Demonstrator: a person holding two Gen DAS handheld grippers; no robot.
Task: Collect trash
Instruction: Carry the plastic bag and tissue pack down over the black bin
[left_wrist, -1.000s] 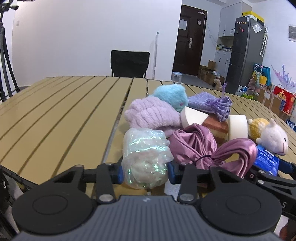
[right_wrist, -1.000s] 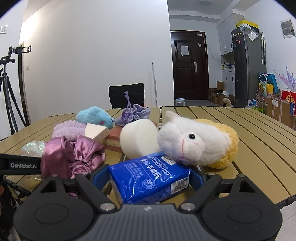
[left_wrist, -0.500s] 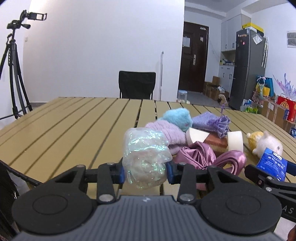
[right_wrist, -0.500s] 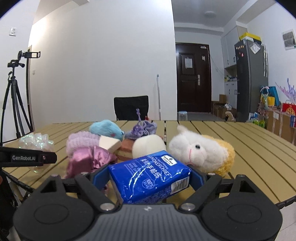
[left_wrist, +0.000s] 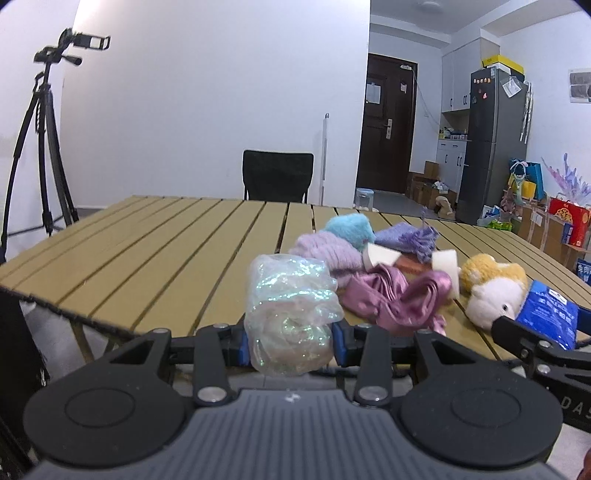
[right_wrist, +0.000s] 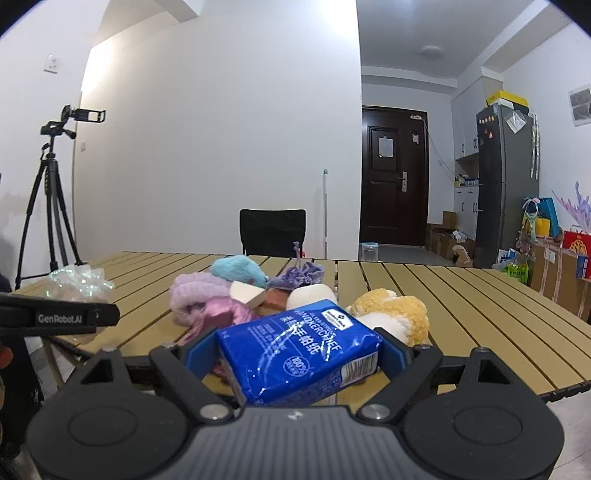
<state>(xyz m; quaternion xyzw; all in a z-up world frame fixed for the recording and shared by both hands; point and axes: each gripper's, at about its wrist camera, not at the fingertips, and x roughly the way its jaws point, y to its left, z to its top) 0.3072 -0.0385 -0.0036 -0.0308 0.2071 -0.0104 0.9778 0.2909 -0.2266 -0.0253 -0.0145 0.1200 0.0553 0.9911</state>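
My left gripper (left_wrist: 290, 341) is shut on a crumpled iridescent plastic wrapper (left_wrist: 290, 314) and holds it above the near edge of the wooden slat table (left_wrist: 147, 251). My right gripper (right_wrist: 295, 350) is shut on a blue handkerchief tissue pack (right_wrist: 299, 354), lifted off the table. The tissue pack (left_wrist: 546, 317) and right gripper also show at the right of the left wrist view. The wrapper (right_wrist: 79, 286) and left gripper show at the left of the right wrist view.
A pile stays on the table: pink satin cloth (left_wrist: 399, 295), lilac knit (left_wrist: 328, 251), blue fuzzy toy (left_wrist: 351, 229), purple pouch (left_wrist: 410, 238), white sponges (left_wrist: 445, 260), plush sheep (left_wrist: 491, 291). A black chair (left_wrist: 277, 181) stands behind the table. A tripod (left_wrist: 44, 147) stands left.
Both grippers have risen and drawn back from the pile with their items. The pile now looks lower and farther in both views.
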